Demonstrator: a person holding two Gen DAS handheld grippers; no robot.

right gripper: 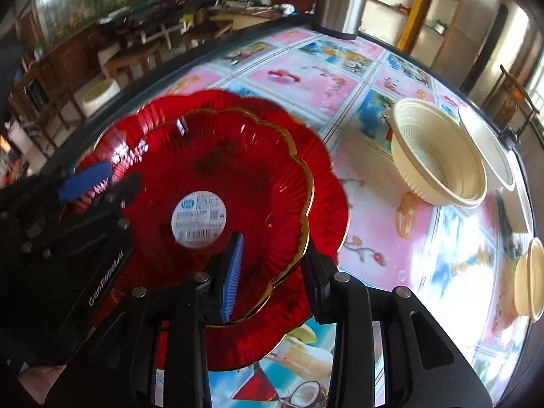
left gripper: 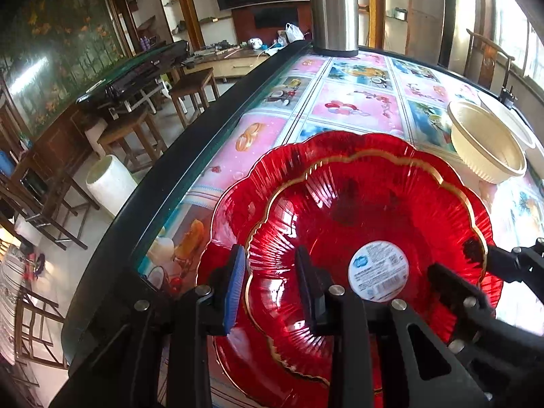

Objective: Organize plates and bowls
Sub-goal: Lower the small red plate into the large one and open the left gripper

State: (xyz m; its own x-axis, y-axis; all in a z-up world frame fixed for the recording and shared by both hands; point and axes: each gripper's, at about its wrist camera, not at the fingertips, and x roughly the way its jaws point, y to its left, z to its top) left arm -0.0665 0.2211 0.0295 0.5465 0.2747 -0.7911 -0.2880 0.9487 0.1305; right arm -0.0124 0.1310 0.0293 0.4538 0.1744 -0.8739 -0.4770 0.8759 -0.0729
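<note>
A red scalloped plate with a gold rim and a round white sticker (left gripper: 377, 270) (right gripper: 199, 219) lies on a larger red plate (left gripper: 306, 156) (right gripper: 326, 183) on the patterned table. My left gripper (left gripper: 272, 278) straddles the upper plate's left rim, jaws apart; it also shows in the right wrist view (right gripper: 102, 183). My right gripper (right gripper: 272, 272) straddles the upper plate's right rim, jaws apart; it shows in the left wrist view (left gripper: 469, 265). A cream ribbed bowl (left gripper: 486, 142) (right gripper: 438, 153) sits tilted to the right.
A steel thermos (left gripper: 335, 10) stands at the table's far edge. A white bowl (right gripper: 486, 146) lies behind the cream one, and another cream bowl (right gripper: 530, 282) at the right edge. The table's black rim (left gripper: 190, 142) runs along the left, stools beyond.
</note>
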